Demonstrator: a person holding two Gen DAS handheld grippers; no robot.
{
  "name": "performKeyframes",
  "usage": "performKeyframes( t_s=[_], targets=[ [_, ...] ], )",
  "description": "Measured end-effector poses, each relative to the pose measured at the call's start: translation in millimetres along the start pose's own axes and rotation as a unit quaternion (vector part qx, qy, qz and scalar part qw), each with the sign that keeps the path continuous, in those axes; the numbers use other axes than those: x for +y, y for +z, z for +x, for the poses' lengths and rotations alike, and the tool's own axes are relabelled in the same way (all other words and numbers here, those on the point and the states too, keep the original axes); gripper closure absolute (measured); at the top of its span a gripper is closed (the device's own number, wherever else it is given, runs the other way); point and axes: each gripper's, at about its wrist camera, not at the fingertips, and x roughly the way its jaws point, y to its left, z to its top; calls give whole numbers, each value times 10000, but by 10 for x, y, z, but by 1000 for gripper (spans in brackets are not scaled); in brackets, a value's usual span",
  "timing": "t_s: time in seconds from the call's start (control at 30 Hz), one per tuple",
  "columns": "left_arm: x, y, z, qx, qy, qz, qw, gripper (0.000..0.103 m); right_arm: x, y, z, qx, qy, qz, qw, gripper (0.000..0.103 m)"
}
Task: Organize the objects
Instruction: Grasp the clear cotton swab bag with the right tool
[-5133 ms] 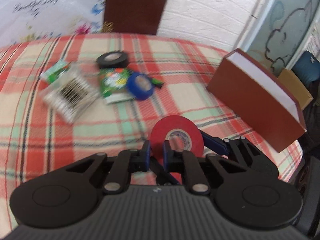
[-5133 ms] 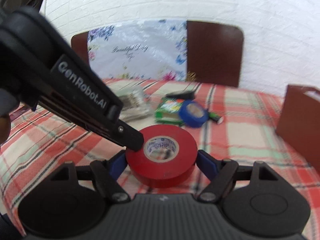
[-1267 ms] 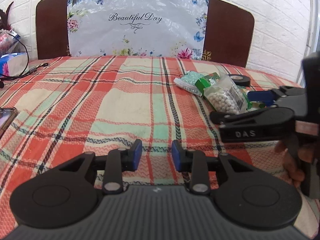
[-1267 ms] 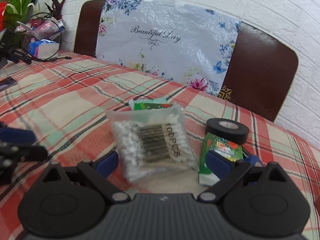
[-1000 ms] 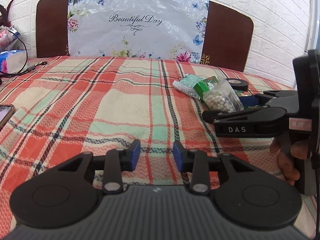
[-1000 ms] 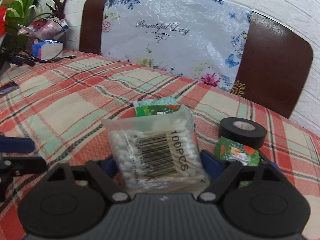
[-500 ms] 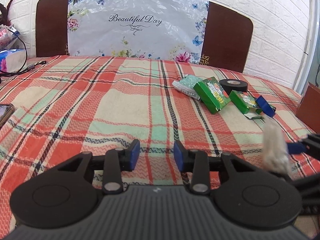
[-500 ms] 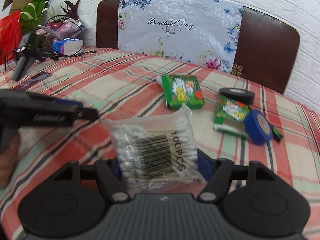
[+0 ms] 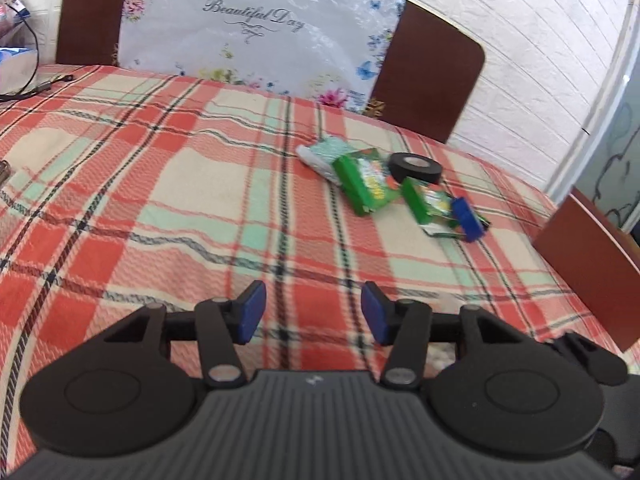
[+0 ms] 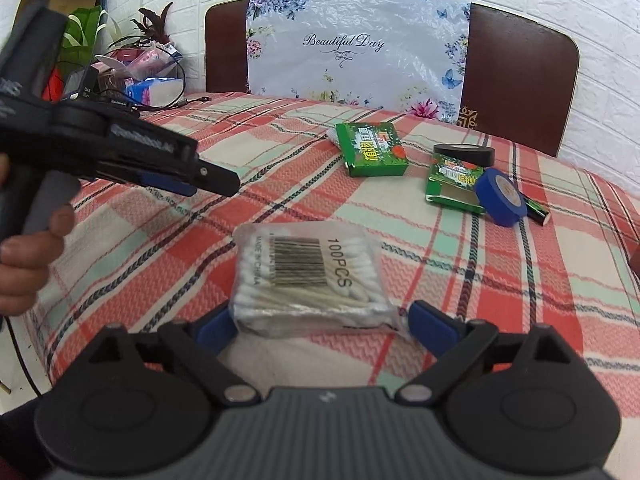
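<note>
Lying flat on the plaid table (image 10: 168, 248), a clear plastic bag of cotton swabs (image 10: 308, 280) sits between our spread right gripper (image 10: 320, 320); our left gripper (image 9: 312, 312) hangs spread, holding nothing.

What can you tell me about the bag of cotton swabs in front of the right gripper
The bag of cotton swabs is a clear plastic packet stuffed with white-tipped sticks, bearing a barcode label and "100PCS". It lies flat on the plaid tablecloth, apart from the other items. The right gripper straddles its near end with blue pads wide apart; the left pad seems to touch the bag, the right one stands just clear, so it looks released rather than gripped.
</note>
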Motion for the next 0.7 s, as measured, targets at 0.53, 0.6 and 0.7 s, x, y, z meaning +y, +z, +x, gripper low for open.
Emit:
performKeyframes(
  t_s=[0.53, 0.6, 0.7],
  targets=[
    [-209, -17, -88, 286, -235, 59, 9993, 49, 339, -118, -156, -171, 774, -652, 9947, 10],
    [-179, 7, -106, 276, -269, -5, 9993, 49, 236, -96, -155, -166, 699, -427, 9965, 10],
    [-160, 38, -91, 309, -479, -84, 9983, 48, 63, -63, -180, -193, 634, -70, 9978, 10]
  ],
)
